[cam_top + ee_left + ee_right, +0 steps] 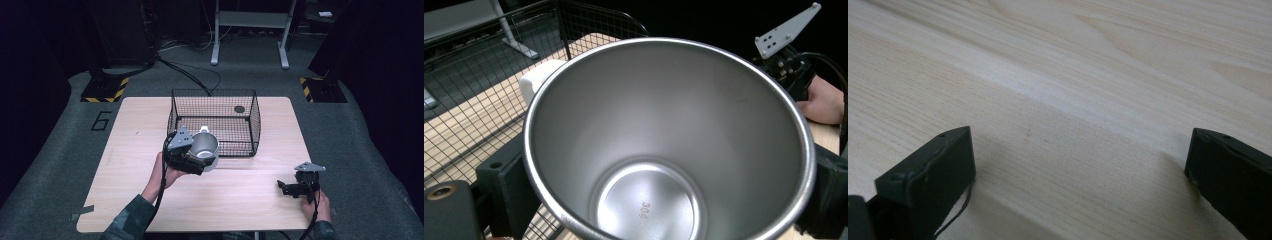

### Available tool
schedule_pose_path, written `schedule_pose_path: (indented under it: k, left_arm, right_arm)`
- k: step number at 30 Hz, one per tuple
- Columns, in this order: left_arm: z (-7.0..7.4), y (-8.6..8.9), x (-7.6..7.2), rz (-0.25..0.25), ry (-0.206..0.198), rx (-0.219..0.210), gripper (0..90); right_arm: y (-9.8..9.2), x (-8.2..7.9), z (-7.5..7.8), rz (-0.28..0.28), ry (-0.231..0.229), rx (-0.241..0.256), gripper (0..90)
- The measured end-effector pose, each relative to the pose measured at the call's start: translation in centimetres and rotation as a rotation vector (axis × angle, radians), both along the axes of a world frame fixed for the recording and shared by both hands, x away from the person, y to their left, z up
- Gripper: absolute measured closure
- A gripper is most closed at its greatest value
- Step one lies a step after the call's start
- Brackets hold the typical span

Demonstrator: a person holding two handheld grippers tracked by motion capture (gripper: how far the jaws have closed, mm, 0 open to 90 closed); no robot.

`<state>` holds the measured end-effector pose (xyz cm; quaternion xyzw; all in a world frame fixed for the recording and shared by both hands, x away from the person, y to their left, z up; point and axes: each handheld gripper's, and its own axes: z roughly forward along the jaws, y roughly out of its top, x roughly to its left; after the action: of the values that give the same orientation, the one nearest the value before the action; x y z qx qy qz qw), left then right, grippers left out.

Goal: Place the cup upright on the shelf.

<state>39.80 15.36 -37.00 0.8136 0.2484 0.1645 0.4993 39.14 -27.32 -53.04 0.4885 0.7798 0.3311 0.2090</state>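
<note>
One steel mug (204, 148) is sitting between the jaws of the left gripper (192, 162), which are clamping it on both sides of its wall; its open mouth is facing the left gripper view, where "304" is stamped on its bottom, and a white handle (537, 80) is projecting beyond its far rim. One black wire basket (215, 121) is standing just beyond the mug, its near wall rising directly ahead of the jaws. One small dark round thing (239, 109) is lying on the basket floor. The right gripper (288, 188) is resting low over the bare wooden table (240, 195), well apart from the mug, its jaws standing wide apart with nothing between them.
</note>
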Motion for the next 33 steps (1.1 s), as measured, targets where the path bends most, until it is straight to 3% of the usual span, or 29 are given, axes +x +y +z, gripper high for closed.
schedule_pose_path:
  k: [14, 33]
  left_arm:
    - [1.9, -0.1, 2.5, 0.022, -0.03, 0.007, 7.6]
    - [2.6, -0.5, 6.8, 0.081, -0.008, 0.006, 7.6]
  right_arm:
    - [0.0, 0.0, 0.0, 0.0, 0.0, 0.0, 0.0]
    - [0.0, 0.0, 0.1, -0.002, 0.01, 0.001, 0.0]
